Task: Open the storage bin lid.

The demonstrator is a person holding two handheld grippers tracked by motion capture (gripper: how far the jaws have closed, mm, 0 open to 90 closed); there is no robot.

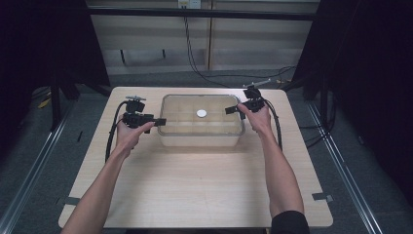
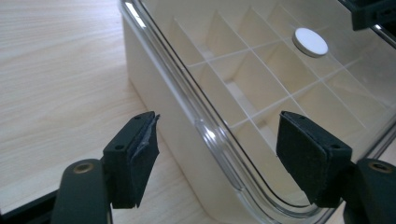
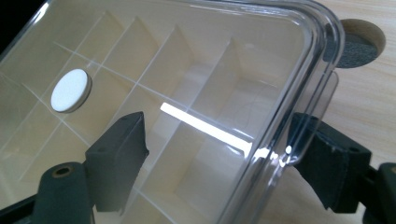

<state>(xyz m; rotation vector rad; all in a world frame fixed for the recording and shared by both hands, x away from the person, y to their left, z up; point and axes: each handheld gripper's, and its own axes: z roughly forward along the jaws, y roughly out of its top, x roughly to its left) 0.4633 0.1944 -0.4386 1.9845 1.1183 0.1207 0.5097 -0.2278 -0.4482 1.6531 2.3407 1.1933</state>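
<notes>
While both tongs gape, clear lid (image 1: 201,117) edge between left tongs (image 2: 217,154), right tongs (image 3: 236,158)

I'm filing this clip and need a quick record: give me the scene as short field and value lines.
Setting: light wooden table
Main item: divided box under a clear lid
On the lid: white round disc
Left tool: open, its jaws either side of the lid's edge at the box's left end
Right tool: open, its jaws straddle the lid's rim at the box's right end
Lid: on the box
</notes>
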